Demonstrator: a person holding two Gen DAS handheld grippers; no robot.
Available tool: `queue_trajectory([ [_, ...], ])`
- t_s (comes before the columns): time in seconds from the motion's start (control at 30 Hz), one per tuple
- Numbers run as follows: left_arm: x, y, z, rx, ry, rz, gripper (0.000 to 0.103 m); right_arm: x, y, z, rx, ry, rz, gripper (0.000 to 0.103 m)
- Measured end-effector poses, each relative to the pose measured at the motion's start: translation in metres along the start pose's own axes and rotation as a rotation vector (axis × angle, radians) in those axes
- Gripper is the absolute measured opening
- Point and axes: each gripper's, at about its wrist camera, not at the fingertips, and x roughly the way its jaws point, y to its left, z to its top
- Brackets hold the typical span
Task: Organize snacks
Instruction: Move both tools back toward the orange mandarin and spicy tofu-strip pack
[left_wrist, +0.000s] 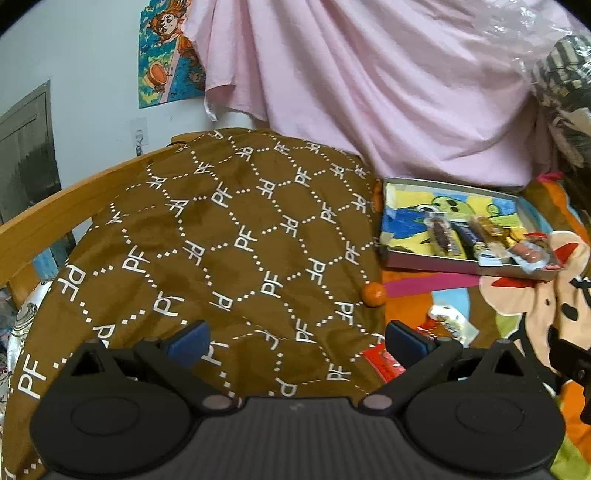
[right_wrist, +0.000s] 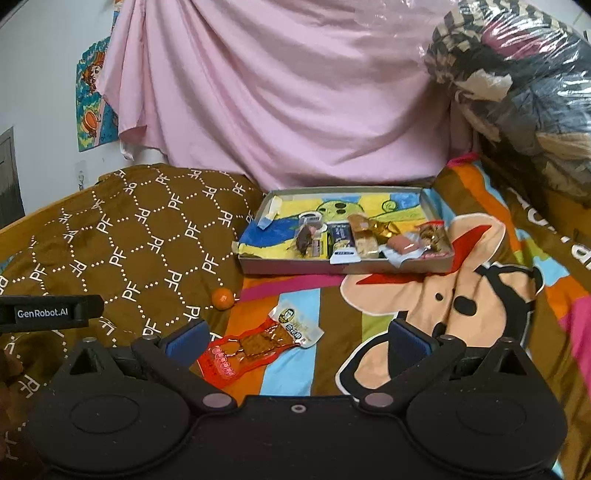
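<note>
A shallow grey tray (right_wrist: 295, 266) with a cartoon picture inside lies on the bed and holds several wrapped snacks (right_wrist: 354, 240) along its near side; it also shows in the left wrist view (left_wrist: 436, 264). A red snack packet (right_wrist: 243, 350) and a white packet (right_wrist: 297, 326) lie on the blanket in front of it, just beyond my right gripper (right_wrist: 297, 338), which is open and empty. A small orange ball (right_wrist: 222, 298) rests by the brown pillow. My left gripper (left_wrist: 295, 338) is open and empty over the brown pillow (left_wrist: 221, 240).
A pink sheet (right_wrist: 295, 110) hangs behind the bed. A plastic-wrapped bundle (right_wrist: 517, 92) is piled at the right. The colourful cartoon blanket (right_wrist: 461, 295) covers the bed. A wooden bed rail (left_wrist: 55, 214) runs along the left. The left gripper's body (right_wrist: 51, 313) shows at the left.
</note>
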Motion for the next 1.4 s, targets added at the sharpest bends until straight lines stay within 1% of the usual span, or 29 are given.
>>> queue_trajectory([
  [0.33,0.039,0.009,-0.001,-0.052,0.035,0.023,0.103,0.034,0.007,-0.005,0.005,0.017,0.001,0.102],
  [0.47,0.055,0.01,0.001,-0.073,0.042,0.019,0.103,0.051,0.009,-0.005,0.027,0.029,-0.007,0.102],
  [0.6,0.076,0.007,0.009,-0.1,0.047,-0.008,0.103,0.07,0.012,-0.009,0.034,0.055,-0.008,0.102],
  [0.8,0.117,-0.006,0.022,-0.083,0.06,-0.065,0.103,0.104,0.016,-0.016,0.022,0.101,0.005,0.102],
  [0.97,0.155,-0.021,0.031,-0.024,0.105,-0.139,0.103,0.146,0.021,-0.019,0.071,0.169,0.008,0.102],
  [1.17,0.194,-0.049,0.037,0.148,0.143,-0.232,0.103,0.193,0.033,-0.027,0.183,0.248,-0.008,0.102],
  [1.27,0.209,-0.061,0.039,0.232,0.146,-0.252,0.103,0.211,0.041,-0.03,0.208,0.269,-0.019,0.102],
  [1.4,0.225,-0.068,0.042,0.278,0.15,-0.255,0.103,0.228,0.051,-0.032,0.194,0.284,-0.07,0.102],
])
